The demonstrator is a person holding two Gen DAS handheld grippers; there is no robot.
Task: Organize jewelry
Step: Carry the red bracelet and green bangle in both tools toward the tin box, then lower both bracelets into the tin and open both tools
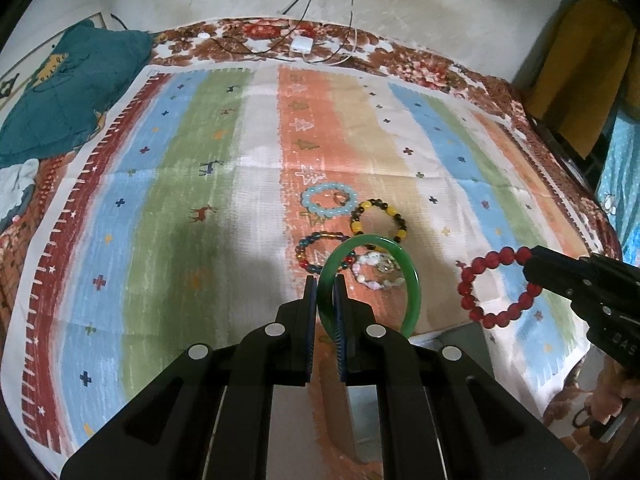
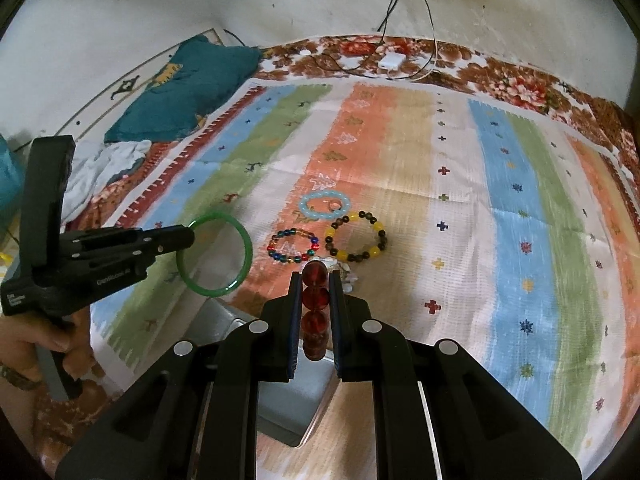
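Observation:
My left gripper (image 1: pixel 325 280) is shut on a green bangle (image 1: pixel 414 280) and holds it above the striped cloth; the bangle also shows in the right wrist view (image 2: pixel 244 260). My right gripper (image 2: pixel 316 278) is shut on a red bead bracelet (image 2: pixel 316 298), which hangs in the air in the left wrist view (image 1: pixel 468 284). On the cloth lie a light blue bead bracelet (image 1: pixel 308 202), a yellow and dark bead bracelet (image 1: pixel 358 218), a multicoloured bead bracelet (image 1: pixel 302 254) and a pale clear bead bracelet (image 1: pixel 376 282).
A grey metal tray (image 2: pixel 288 404) sits at the near edge below both grippers, also seen in the left wrist view (image 1: pixel 460 330). A teal cushion (image 1: pixel 68 92) lies at the far left. A white charger (image 1: pixel 302 44) with cables lies at the far edge.

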